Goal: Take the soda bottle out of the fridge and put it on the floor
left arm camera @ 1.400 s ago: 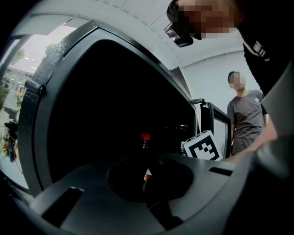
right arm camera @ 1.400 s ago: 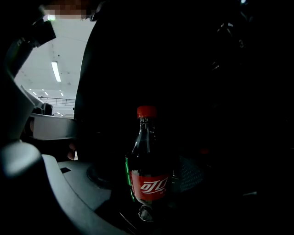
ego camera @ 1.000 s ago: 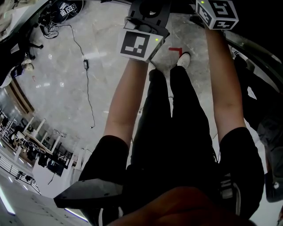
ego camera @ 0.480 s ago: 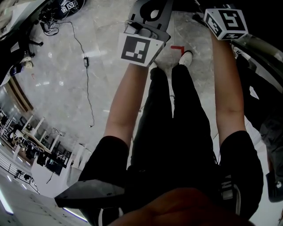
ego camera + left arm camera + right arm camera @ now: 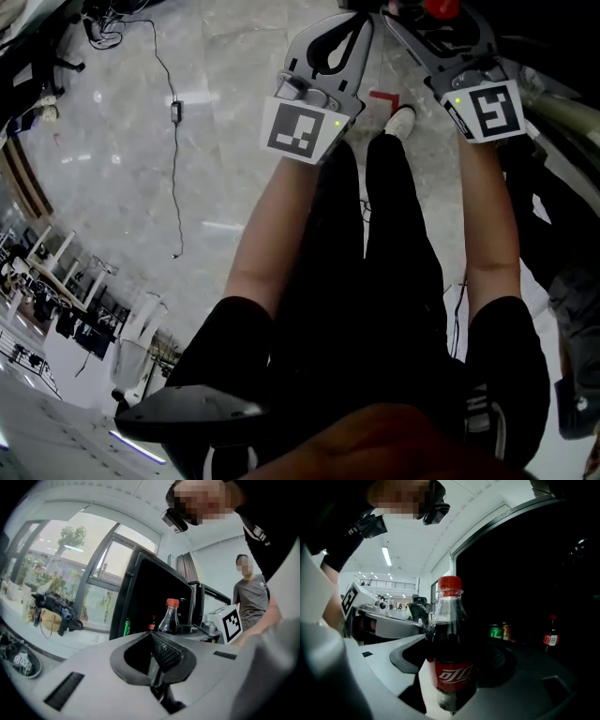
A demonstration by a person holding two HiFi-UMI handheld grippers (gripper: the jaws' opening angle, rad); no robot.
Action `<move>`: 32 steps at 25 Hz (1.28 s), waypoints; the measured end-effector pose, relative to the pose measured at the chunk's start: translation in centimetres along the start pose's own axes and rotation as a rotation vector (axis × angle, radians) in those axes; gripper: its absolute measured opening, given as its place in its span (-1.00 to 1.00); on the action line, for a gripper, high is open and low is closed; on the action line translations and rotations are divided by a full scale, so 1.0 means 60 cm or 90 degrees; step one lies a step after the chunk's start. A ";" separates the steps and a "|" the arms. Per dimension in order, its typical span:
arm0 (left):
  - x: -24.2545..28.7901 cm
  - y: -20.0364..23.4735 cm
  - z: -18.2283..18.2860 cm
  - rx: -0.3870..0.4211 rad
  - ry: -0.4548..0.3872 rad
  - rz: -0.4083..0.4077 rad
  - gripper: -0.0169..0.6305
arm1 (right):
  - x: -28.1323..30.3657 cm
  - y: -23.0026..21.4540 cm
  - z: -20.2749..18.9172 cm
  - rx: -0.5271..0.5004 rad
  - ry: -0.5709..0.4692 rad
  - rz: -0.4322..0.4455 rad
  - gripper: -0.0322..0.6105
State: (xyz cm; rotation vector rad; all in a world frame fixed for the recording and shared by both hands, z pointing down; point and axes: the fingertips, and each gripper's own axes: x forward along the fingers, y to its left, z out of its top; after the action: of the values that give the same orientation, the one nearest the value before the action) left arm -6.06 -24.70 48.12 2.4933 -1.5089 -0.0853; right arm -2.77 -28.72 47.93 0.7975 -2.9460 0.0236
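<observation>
The soda bottle (image 5: 447,644), dark cola with a red cap and red label, stands upright between the jaws of my right gripper (image 5: 449,686), which is shut on its lower body. In the head view only its red cap (image 5: 441,7) shows, at the top edge above the right gripper (image 5: 444,26). Behind the bottle is the black fridge (image 5: 534,573), its inside dark. My left gripper (image 5: 154,667) is shut on nothing and sits just left of the right one (image 5: 361,19); from it I see the bottle (image 5: 169,618) before the fridge (image 5: 140,592).
Inside the fridge stand a green can (image 5: 496,631) and a small red-labelled bottle (image 5: 551,635). A black cable (image 5: 178,169) trails over the pale marble floor, and a red tape mark (image 5: 384,97) lies by my shoe (image 5: 400,120). A second person (image 5: 251,597) stands nearby.
Both grippers have come lower and nearer in the head view, and the bottle's red cap now shows at the top edge.
</observation>
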 end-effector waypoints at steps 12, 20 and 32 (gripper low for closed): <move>-0.129 0.108 -0.297 -0.001 0.132 0.062 -0.95 | 0.037 0.136 -0.393 0.101 0.178 -0.013 0.07; -0.169 0.123 -0.492 -0.093 0.188 0.055 -0.95 | 0.028 0.208 -0.645 0.124 0.310 0.003 0.07; -0.188 0.212 -0.696 -0.084 0.220 0.073 -0.95 | 0.079 0.269 -0.927 0.102 0.387 0.090 0.07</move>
State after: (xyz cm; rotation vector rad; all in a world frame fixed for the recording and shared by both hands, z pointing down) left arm -15.50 -13.67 90.79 2.1757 -1.4434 0.2449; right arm -10.42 -15.06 103.86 0.4810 -2.4271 0.4350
